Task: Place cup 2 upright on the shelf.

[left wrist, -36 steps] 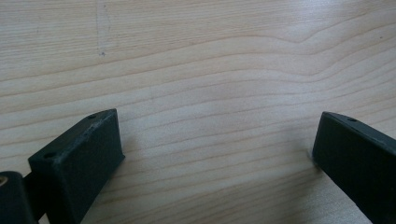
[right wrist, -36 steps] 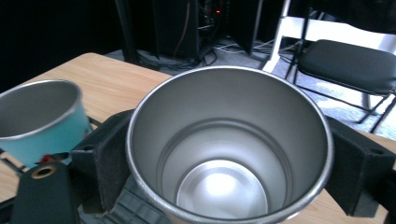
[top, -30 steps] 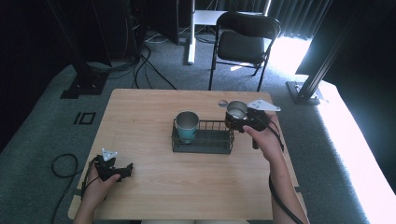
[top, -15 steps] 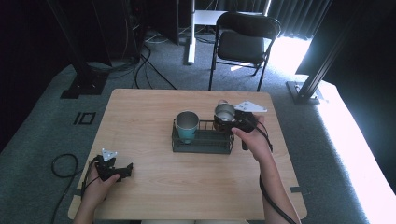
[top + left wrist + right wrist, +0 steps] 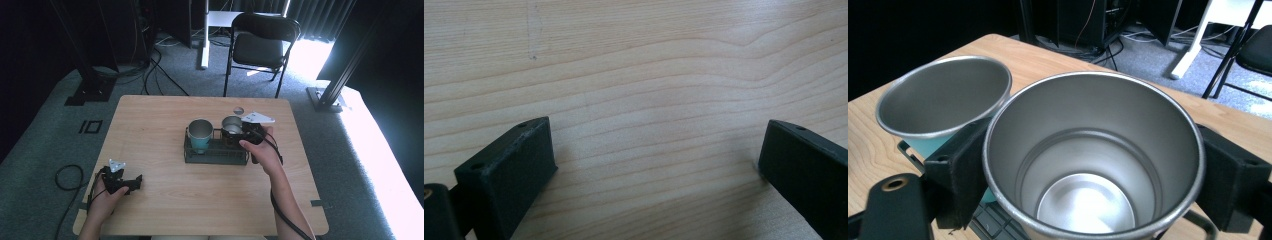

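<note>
A black wire rack [image 5: 216, 152] stands mid-table with a teal cup with a steel rim [image 5: 200, 132] upright in its left half. My right gripper [image 5: 236, 131] is shut on a plain steel cup [image 5: 230, 122], held upright at the rack's right half beside the teal cup. Whether its base rests on the rack is hidden. In the right gripper view both jaws press the steel cup [image 5: 1083, 125] at its sides, with the teal cup [image 5: 943, 97] to its left. My left gripper [image 5: 122, 182] lies at the table's near left, its jaws open [image 5: 656, 140] over bare wood.
A small round metal piece [image 5: 239, 110] lies on the table [image 5: 150, 125] behind the rack. A black folding chair [image 5: 262, 47] stands beyond the far edge, with cables and stand bases on the floor around it.
My right gripper has carried the steel cup leftward from the table's right side to the rack, beside the teal cup. The left gripper has stayed put.
</note>
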The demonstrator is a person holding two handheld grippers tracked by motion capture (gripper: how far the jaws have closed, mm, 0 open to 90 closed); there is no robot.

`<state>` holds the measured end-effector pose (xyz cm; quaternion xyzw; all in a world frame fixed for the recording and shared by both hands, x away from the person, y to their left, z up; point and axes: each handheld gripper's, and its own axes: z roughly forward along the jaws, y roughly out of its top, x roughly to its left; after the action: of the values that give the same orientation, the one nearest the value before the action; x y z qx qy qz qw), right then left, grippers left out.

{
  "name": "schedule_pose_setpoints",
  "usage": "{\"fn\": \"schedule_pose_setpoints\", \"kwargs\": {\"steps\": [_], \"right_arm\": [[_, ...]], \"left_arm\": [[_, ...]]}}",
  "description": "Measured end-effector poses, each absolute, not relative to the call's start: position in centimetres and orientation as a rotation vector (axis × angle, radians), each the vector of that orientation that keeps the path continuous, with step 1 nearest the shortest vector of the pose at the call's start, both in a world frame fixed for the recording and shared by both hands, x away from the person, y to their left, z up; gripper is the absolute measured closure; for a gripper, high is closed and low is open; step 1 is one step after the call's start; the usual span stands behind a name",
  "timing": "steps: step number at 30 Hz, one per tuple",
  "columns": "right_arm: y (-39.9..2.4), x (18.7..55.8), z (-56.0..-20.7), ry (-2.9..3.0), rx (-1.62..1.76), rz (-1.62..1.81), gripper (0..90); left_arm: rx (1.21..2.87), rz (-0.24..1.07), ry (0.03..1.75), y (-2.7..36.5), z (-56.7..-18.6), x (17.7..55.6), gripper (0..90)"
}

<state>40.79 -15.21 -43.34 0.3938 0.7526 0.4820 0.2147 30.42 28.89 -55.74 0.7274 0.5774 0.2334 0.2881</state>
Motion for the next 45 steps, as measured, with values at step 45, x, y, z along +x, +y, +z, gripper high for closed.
{"fn": "schedule_pose_setpoints", "kwargs": {"steps": [45], "right_arm": [[-14.8,40.8,-47.6,2.150,1.093,1.262,13.2]], "left_arm": [[1.943,0.623,1.542,28.9,-55.7,30.4,2.2]]}}
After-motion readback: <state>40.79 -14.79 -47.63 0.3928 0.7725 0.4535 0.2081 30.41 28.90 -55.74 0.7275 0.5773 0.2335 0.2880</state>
